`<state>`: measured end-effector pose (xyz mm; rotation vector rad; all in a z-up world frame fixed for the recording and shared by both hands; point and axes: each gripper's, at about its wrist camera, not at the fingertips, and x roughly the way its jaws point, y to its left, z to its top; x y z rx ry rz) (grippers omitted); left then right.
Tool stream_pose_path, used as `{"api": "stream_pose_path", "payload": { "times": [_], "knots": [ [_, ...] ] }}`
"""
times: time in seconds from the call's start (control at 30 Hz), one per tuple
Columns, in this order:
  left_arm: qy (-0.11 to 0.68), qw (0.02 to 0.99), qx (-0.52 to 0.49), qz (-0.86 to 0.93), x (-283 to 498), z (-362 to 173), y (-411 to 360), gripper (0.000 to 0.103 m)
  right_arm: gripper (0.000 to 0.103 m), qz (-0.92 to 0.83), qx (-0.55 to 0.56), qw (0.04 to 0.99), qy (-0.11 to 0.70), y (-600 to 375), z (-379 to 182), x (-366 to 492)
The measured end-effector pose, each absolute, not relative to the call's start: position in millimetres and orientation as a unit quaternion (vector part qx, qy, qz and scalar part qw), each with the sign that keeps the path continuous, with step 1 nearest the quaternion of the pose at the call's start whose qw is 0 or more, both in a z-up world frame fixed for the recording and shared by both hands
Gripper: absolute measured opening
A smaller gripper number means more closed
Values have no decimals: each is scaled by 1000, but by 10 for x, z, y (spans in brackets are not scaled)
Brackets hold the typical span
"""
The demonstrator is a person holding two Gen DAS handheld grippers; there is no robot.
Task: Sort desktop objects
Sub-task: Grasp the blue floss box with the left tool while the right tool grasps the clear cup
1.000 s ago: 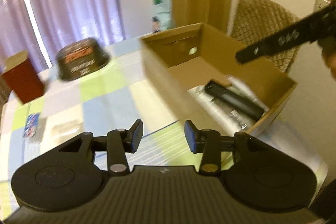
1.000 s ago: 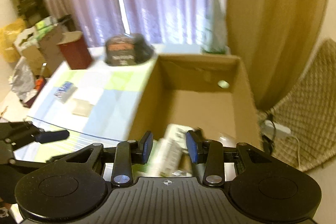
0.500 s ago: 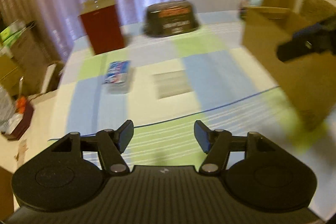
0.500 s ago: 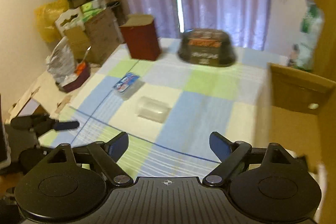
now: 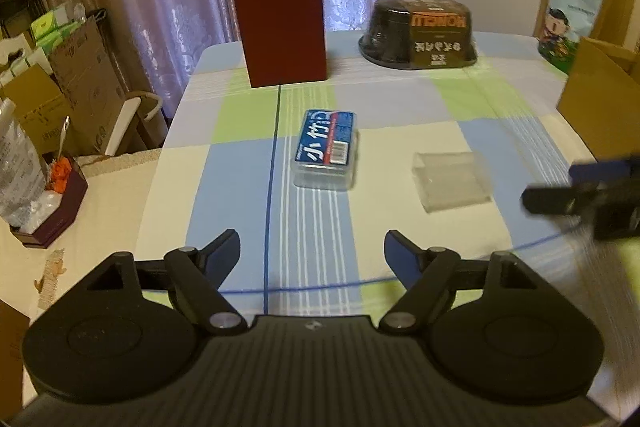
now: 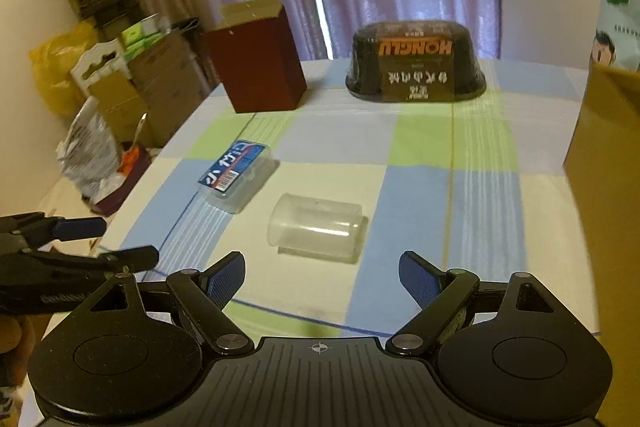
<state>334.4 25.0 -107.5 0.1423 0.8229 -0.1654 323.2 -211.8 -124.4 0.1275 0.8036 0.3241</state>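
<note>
Above the checked worktop (image 5: 400,99), both the left claw (image 5: 312,253) and right claw (image 6: 322,277) gape empty; a labelled case (image 5: 326,149) and what seems a clear tub (image 6: 316,227) lie near each other.

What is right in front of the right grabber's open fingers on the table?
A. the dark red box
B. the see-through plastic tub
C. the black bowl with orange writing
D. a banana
B: the see-through plastic tub lies on the checked tablecloth just ahead of the open right gripper, nearer than anything else.
</note>
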Motion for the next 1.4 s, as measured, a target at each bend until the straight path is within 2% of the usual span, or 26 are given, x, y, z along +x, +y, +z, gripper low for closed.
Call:
{"api": "stream_pose_path", "payload": {
  "times": [0.33,0.83,0.87,0.9,1.13,1.23,1.37,1.4],
  "knots": [
    [404,909,49,-85,3787,-1167,283,76,87,113,91,919,367,-1824,-1620,3415],
    [407,908,53,-84,4065,-1289,353,76,86,81,55,935,340,-1562,-1904,3630],
    [407,908,56,-86,4088,-1306,332,76,76,81,51,936,338,-1562,-1906,3630],
    [406,908,59,-88,4117,-1323,305,76,74,83,46,937,337,-1570,-1902,3624],
    [398,908,79,-109,4381,-1459,143,75,73,96,27,938,331,-1824,-1806,3477],
    [405,902,85,-123,4509,-1550,87,68,73,100,12,940,326,-1969,-1767,3340],
    [414,895,98,-133,4600,-1648,3,53,73,103,5,938,330,-2141,-1753,3192],
    [414,895,98,-133,4605,-1653,-10,52,73,103,6,938,332,-2170,-1758,3168]
  ]
}}
